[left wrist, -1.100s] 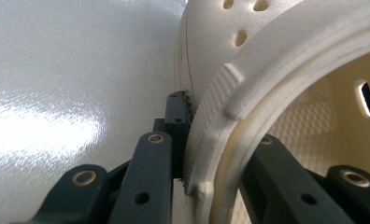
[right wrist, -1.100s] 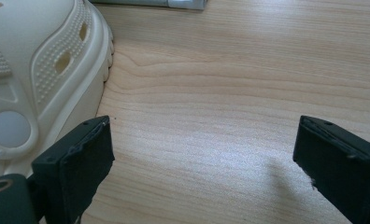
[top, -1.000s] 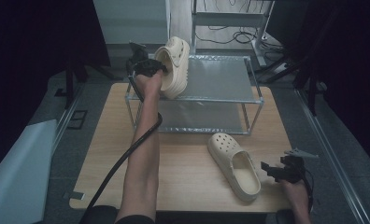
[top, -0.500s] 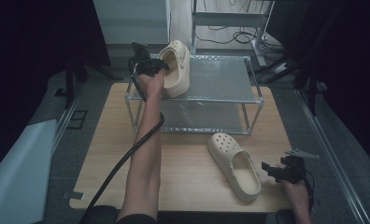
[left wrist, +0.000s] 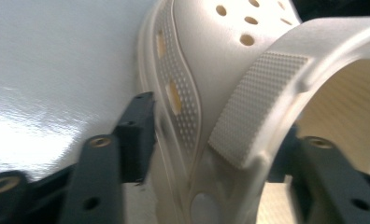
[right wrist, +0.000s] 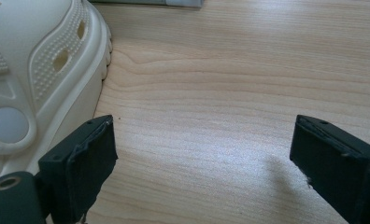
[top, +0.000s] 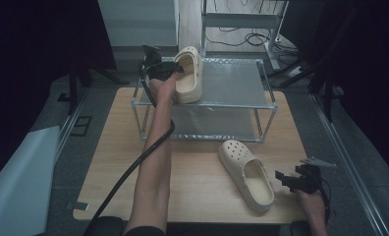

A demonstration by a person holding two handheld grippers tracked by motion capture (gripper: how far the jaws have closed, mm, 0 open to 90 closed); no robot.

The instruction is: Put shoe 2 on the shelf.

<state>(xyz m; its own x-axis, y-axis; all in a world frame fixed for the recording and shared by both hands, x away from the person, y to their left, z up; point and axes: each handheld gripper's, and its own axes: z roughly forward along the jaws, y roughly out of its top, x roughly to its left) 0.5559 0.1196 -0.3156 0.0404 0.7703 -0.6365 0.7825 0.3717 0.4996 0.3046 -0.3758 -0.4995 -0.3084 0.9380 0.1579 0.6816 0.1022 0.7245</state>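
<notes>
A cream clog [top: 190,73] lies tipped toward its side at the left end of the metal rack's top shelf [top: 232,78]. My left gripper [top: 163,69] is at its heel end. In the left gripper view the clog's side wall and heel strap [left wrist: 206,56] stand between the jaws of my left gripper [left wrist: 220,135], which have just been opening; a thin gap shows at the left pad. A second cream clog [top: 246,174] lies sole down on the wooden table [top: 192,172]. My right gripper [top: 284,179] stands open to its right, just above the wood, with the clog's side [right wrist: 33,60] beside its left jaw [right wrist: 202,140].
The two-tier rack has a lower shelf [top: 212,123] under the top one. Black cable [top: 133,172] trails from the left gripper along the forearm. Dark stands and cables surround the table, and a pale sheet [top: 20,182] lies at the left on the floor.
The left hand and the shelf clog have shifted slightly right and down onto the top shelf. The right hand and the table clog have stayed put.
</notes>
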